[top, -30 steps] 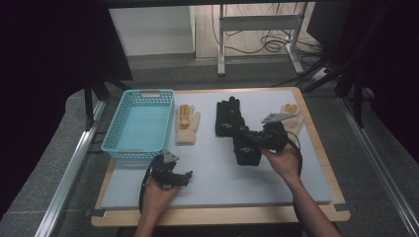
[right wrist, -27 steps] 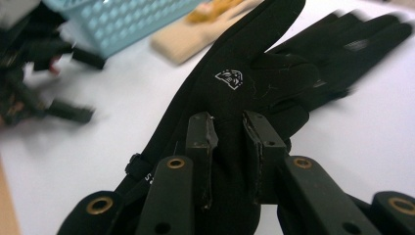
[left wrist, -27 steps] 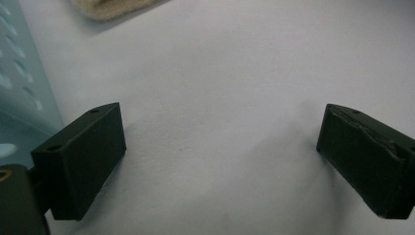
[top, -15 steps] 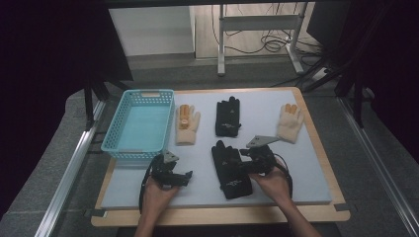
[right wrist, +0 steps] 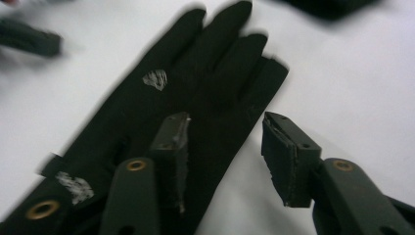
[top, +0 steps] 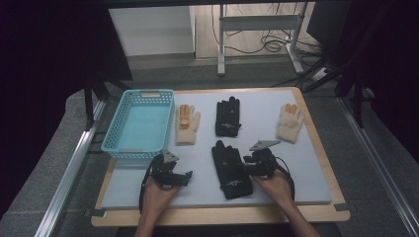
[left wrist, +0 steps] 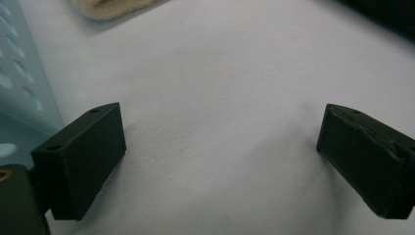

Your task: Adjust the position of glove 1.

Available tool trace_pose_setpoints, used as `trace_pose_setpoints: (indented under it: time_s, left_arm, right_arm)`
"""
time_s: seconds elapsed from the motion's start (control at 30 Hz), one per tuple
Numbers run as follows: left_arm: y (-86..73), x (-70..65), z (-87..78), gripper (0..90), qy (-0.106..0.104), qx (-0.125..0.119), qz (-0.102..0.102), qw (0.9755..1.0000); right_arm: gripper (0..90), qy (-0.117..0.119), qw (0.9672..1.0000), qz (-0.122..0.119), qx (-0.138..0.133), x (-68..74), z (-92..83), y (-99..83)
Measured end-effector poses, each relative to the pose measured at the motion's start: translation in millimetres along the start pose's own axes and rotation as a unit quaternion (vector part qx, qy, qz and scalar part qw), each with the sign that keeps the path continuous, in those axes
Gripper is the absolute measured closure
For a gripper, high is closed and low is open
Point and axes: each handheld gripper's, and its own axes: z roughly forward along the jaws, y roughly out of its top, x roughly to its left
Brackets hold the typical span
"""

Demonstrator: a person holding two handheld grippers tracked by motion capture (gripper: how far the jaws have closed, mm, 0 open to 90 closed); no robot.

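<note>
- The right gripper (top: 248,167) is held low near the front edge of the white mat (top: 316,163), at the right side of the black glove (top: 230,165) lying flat there.
- Its jaws have just been closing. They stand a little apart, with the glove's edge between them; I cannot tell if they pinch it.
- The right gripper view shows small white marks on the glove (right wrist: 161,132).
- The left gripper (top: 184,177) rests by the blue basket (top: 141,123), jaws spread wide over bare mat.
</note>
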Motion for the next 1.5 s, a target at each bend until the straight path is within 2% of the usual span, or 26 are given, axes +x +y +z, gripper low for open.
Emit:
trace_pose_setpoints:
  time_s: [0.03, 0.07, 0.13, 0.3, 0.43, 0.47, 0.63, 0.67, 0.73, 0.77, 0.8, 0.87, 0.9, 0.97, 1.0, 1.03, 1.07, 1.1, 1.13, 1.17, 1.2, 1.33, 1.37, 1.43, 1.5]
  left_arm:
    - [0.0, 0.0, 0.0, 4.6, 0.0, 0.0, 0.0, 1.0]
    - [0.0, 0.0, 0.0, 4.6, 0.0, 0.0, 0.0, 1.0]
    - [0.0, 0.0, 0.0, 4.6, 0.0, 0.0, 0.0, 1.0]
    - [0.0, 0.0, 0.0, 4.6, 0.0, 0.001, 0.0, 1.0]
    - [0.0, 0.0, 0.0, 4.6, 0.0, 0.0, 0.0, 1.0]
    - [-0.1, 0.0, 0.1, 4.6, 0.0, 0.0, 0.0, 1.0]
    - [0.1, 0.1, 0.0, 4.6, 0.0, 0.0, 0.0, 1.0]
    - [0.1, 0.1, 0.0, 4.6, 0.0, 0.0, 0.0, 1.0]
    - [0.1, 0.1, 0.1, 4.6, 0.0, 0.0, 0.001, 1.0]
    - [0.1, 0.0, 0.3, 4.6, 0.0, -0.002, -0.001, 1.0]
    - [0.0, -0.2, 0.3, 4.6, 0.0, -0.002, -0.001, 1.0]
    - [0.0, -0.2, 0.3, 4.6, 0.0, -0.002, -0.001, 1.0]
    - [0.0, -0.2, 0.3, 4.6, 0.0, -0.002, -0.001, 1.0]
    - [0.0, -0.2, 0.3, 4.6, 0.0, -0.002, -0.001, 1.0]
    - [0.0, -0.2, 0.3, 4.6, 0.0, -0.002, -0.001, 1.0]
    - [0.0, -0.2, 0.3, 4.6, 0.0, -0.002, -0.001, 1.0]
    - [0.0, -0.2, 0.3, 4.6, 0.0, -0.002, -0.001, 1.0]
    - [0.0, -0.1, 0.2, 4.6, 0.0, -0.002, -0.001, 1.0]
    - [-0.1, -0.2, 0.2, 4.6, 0.0, -0.002, -0.001, 1.0]
    - [-0.1, -0.2, 0.2, 4.7, 0.0, -0.002, -0.001, 1.0]
    - [0.0, -0.1, 0.2, 4.7, 0.0, -0.002, -0.001, 1.0]
    - [0.0, -0.1, 0.1, 4.6, 0.0, -0.002, -0.001, 1.0]
    - [0.0, 0.0, 0.1, 4.6, 0.0, -0.002, -0.001, 1.0]
    - [0.0, 0.0, 0.2, 4.6, 0.0, -0.001, -0.001, 1.0]
    - [0.0, 0.0, 0.1, 4.6, 0.0, -0.001, 0.0, 1.0]
  right_arm:
    - [65.9, 0.002, 1.0, 0.0, -0.002, 0.7, 1.8, -2.8]
    - [76.4, 0.015, 0.9997, 0.012, -0.012, 1.6, 1.5, -7.0]
    - [83.4, 0.024, 0.9994, 0.022, -0.012, 1.2, 0.2, -8.4]
    - [86.5, 0.038, 0.9984, 0.034, -0.026, -4.1, -10.3, -4.3]
    - [86.6, 0.019, 0.9991, 0.022, -0.031, -7.8, -23.8, 5.1]
    - [86.6, 0.005, 0.999, 0.022, -0.038, -13.9, -35.1, 11.4]
    - [86.6, -0.031, 0.9983, 0.013, -0.047, -25.2, -63.5, 23.5]
    - [86.6, -0.031, 0.9983, 0.013, -0.047, -25.2, -63.5, 23.5]
    - [86.5, -0.058, 0.9971, -0.013, -0.047, -21.1, -80.7, 34.6]
    - [86.5, -0.058, 0.9971, -0.013, -0.047, -21.1, -80.7, 34.6]
    - [86.4, -0.062, 0.9969, -0.028, -0.041, -13.4, -84.5, 43.4]
    - [86.3, -0.062, 0.9968, -0.033, -0.037, -9.7, -83.2, 46.0]
    - [85.8, -0.058, 0.997, -0.047, -0.024, 1.0, -74.6, 51.8]
    - [85.6, -0.05, 0.9971, -0.054, -0.019, 6.3, -68.3, 54.1]
    - [84.9, -0.029, 0.9976, -0.062, -0.01, 17.7, -53.7, 58.2]
    - [84.9, -0.029, 0.9976, -0.062, -0.01, 17.7, -53.7, 58.2]
    - [83.9, -0.014, 0.9978, -0.065, -0.008, 23.2, -45.7, 60.0]
    - [78.9, 0.005, 0.9978, -0.066, -0.009, 28.6, -37.7, 61.8]
    - [69.4, 0.034, 0.9973, -0.064, -0.011, 39.1, -24.7, 66.2]
    - [69.4, 0.034, 0.9973, -0.064, -0.011, 39.1, -24.7, 66.2]
    - [65.7, 0.041, 0.9967, -0.069, -0.014, 46.5, -18.4, 71.6]
    - [65.5, 0.033, 0.9965, -0.075, -0.014, 45.5, -17.5, 75.9]
    - [65.5, 0.019, 0.9974, -0.069, -0.009, 36.2, -15.5, 72.2]
    - [65.4, 0.019, 0.9976, -0.066, -0.007, 32.1, -14.0, 70.0]
    - [65.2, 0.018, 0.9986, -0.05, 0.002, 19.1, -1.9, 61.7]
